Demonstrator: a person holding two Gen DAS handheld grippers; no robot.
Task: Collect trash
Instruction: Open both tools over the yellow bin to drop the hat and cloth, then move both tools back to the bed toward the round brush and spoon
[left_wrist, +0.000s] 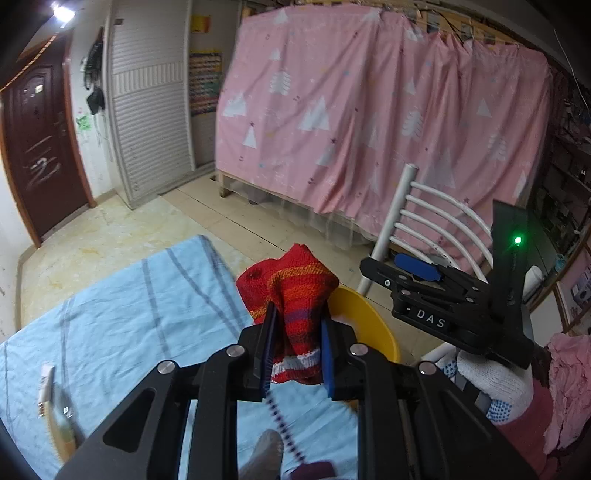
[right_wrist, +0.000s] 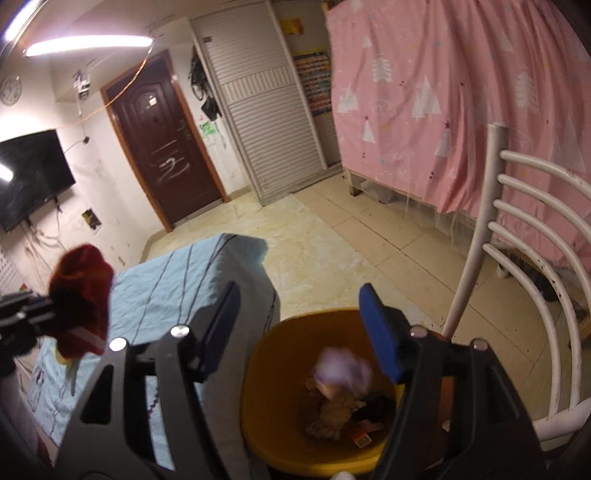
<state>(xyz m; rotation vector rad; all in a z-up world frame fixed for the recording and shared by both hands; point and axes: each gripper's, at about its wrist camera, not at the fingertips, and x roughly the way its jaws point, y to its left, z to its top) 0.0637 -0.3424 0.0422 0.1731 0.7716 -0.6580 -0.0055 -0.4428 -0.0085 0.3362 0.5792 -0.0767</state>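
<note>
Red striped knit cloth (left_wrist: 291, 291), bunched.

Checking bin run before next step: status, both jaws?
Left gripper shut on red knit cloth. Right gripper open, empty, above yellow bin; pale wad blurred over bin. Nothing blocking.

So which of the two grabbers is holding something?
The left gripper: its fingers are squeezed shut on the red knitted cloth. The right gripper has nothing between its spread fingers, above the yellow bin.
</note>
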